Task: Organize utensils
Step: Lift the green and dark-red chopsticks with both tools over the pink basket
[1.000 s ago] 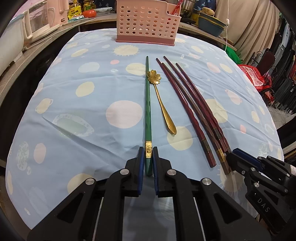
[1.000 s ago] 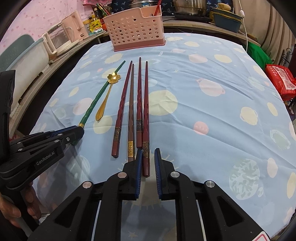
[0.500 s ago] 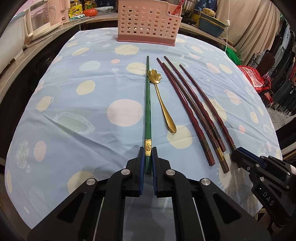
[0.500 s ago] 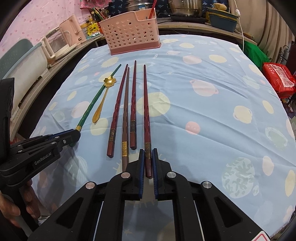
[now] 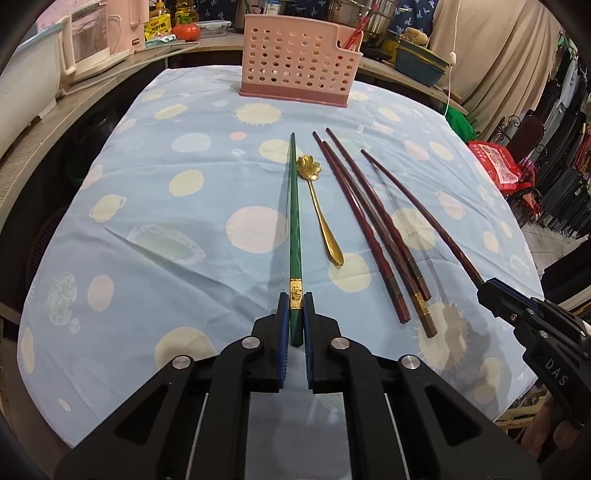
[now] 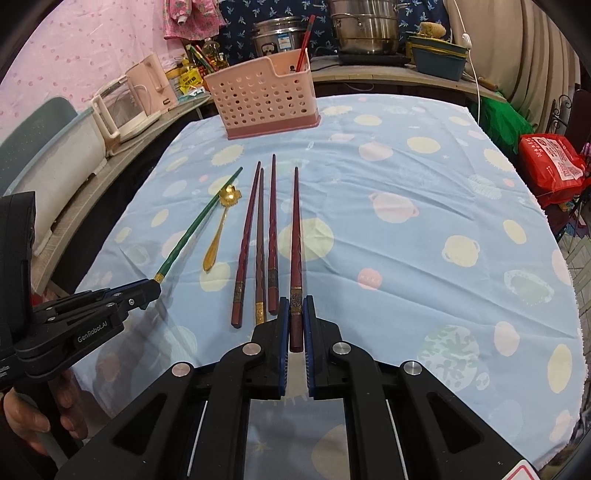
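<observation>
My left gripper (image 5: pixel 294 308) is shut on the near end of a green chopstick (image 5: pixel 294 218), which shows lifted off the cloth in the right wrist view (image 6: pixel 192 230). My right gripper (image 6: pixel 295 314) is shut on the near end of a dark red chopstick (image 6: pixel 295 236), raised above the cloth; it also shows in the left wrist view (image 5: pixel 417 212). Three more dark red chopsticks (image 5: pixel 364 229) and a gold flower-headed spoon (image 5: pixel 319 206) lie between them on the cloth. A pink perforated utensil basket (image 5: pixel 297 66) stands at the far edge.
The table carries a light blue dotted cloth (image 5: pixel 166 206). A counter behind holds pots (image 6: pixel 364 27), a kettle (image 6: pixel 147 77) and a teal tub (image 6: pixel 437 61). A red bag (image 6: pixel 550 162) sits off the table's right side.
Both grippers have closed on their chopsticks and lifted them. The right one's red chopstick has swung away from the other three; the green one has risen.
</observation>
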The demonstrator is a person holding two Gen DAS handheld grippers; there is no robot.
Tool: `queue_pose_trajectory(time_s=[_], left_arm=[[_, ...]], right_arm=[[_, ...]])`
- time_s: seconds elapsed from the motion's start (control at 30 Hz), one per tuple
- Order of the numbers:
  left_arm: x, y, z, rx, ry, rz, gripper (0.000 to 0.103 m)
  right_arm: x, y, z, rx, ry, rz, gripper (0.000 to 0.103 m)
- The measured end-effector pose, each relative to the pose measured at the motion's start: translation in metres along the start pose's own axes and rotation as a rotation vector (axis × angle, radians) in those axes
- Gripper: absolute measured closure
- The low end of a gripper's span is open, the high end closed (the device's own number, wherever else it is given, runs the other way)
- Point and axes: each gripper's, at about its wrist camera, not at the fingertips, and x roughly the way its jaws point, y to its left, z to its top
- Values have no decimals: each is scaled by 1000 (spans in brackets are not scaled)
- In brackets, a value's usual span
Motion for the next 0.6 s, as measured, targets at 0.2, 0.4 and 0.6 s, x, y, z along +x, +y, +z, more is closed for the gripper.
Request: queue_pose_trajectory(time_s=[0.2, 0.4, 0.6], left_arm=[[-23, -2, 8, 5, -48, -18, 96], [-46, -3, 21, 2, -105, -24, 96], [-72, 0, 40, 3, -176, -21, 96]], right_arm=[[-22, -2, 10, 13, -58, 14, 96], [-46, -6, 28, 29, -129, 19, 96], [-70, -11, 49, 45, -203, 22, 96]])
